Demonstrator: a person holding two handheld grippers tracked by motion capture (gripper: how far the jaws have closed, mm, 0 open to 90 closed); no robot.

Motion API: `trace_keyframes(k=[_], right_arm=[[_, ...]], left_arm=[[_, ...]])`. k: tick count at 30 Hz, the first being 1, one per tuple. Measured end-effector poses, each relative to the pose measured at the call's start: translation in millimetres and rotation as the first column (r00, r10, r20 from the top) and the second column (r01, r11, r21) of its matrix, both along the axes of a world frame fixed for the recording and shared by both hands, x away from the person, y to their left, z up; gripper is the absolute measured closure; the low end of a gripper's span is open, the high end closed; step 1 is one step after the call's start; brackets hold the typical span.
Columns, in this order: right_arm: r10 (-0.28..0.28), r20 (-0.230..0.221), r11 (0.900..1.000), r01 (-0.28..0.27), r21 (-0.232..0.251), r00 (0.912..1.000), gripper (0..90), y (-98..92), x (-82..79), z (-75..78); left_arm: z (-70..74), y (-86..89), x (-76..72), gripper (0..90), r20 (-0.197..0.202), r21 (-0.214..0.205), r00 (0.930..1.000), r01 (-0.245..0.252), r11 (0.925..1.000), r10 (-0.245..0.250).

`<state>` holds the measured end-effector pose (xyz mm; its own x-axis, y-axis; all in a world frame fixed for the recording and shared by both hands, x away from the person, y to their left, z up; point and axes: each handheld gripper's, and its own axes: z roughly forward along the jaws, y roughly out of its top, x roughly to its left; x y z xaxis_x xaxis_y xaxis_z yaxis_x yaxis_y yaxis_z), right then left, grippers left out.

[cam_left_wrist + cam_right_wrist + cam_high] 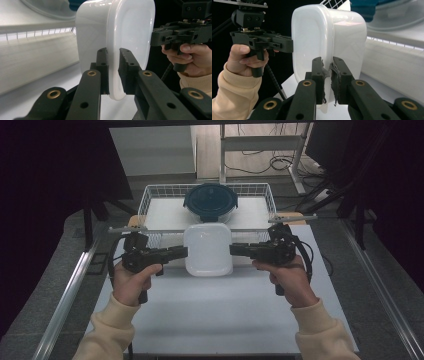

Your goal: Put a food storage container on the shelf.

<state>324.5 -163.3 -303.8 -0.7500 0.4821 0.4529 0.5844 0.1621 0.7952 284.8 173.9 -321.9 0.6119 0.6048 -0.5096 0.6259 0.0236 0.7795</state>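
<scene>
High view: white rounded-rectangular plastic container (208, 248) sits between both grippers, just in front of the white wire basket (150, 200). Left gripper (184, 252) has its left edge, right gripper (233, 249) its right edge. Round glass bowl with dark blue lid (210, 202) sits inside the basket, behind the container. White tabletop (220, 310) under it all; dark curtains to both sides, grey floor, cables and a metal frame behind the basket.

Left gripper view: jaws narrow, clamped on the container's thin rim lip (113, 75), one pad either side. Basket wall to the left of the container.

Right gripper view: same story, jaws pinched on the opposite rim (327, 72). Pad lining (334, 75) looks torn and frayed.

Handling guess: container looks empty, light, glossy, so slippery; walls likely flex. Rim is the stiffest place to hold. Keep both sides level, since worn pads could let it slide.
</scene>
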Motion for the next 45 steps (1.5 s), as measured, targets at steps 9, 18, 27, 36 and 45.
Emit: trace_keyframes(k=[9, 18, 27, 36, 45], right_arm=[[-0.004, 0.007, 1.0, 0.004, -0.006, 1.0, 80.3, 3.9, 9.0, 12.3], [0.004, 0.023, 0.9999, -0.004, -0.009, 0.9997, 80.3, 8.4, 17.2, 27.2], [0.004, 0.041, 1.0, -0.004, 0.006, 0.9992, 80.4, 10.0, 31.2, 43.9], [-0.002, 0.041, 1.0, 0.001, 0.009, 0.9992, 80.4, 12.9, 51.8, 62.2], [-0.012, 0.023, 0.9997, 0.011, 0.02, 0.9997, 80.3, 14.9, 69.9, 70.3]], left_arm=[[11.0, 2.9, 10.0, 79.4, -0.003, -0.003, 1.0, -0.006, 1.0, 0.006], [21.5, 7.3, 18.8, 79.2, 0.004, -0.013, 0.9999, -0.01, 0.9999, 0.01], [45.7, 9.5, 35.8, 79.2, 0.024, 0.01, 0.9997, -0.005, 0.9999, 0.005], [66.8, 11.5, 54.5, 79.2, 0.038, 0.031, 0.9992, -0.012, 0.9995, 0.011], [75.0, 13.0, 75.5, 79.1, 0.009, 0.027, 0.9999, -0.013, 0.9995, 0.013]])
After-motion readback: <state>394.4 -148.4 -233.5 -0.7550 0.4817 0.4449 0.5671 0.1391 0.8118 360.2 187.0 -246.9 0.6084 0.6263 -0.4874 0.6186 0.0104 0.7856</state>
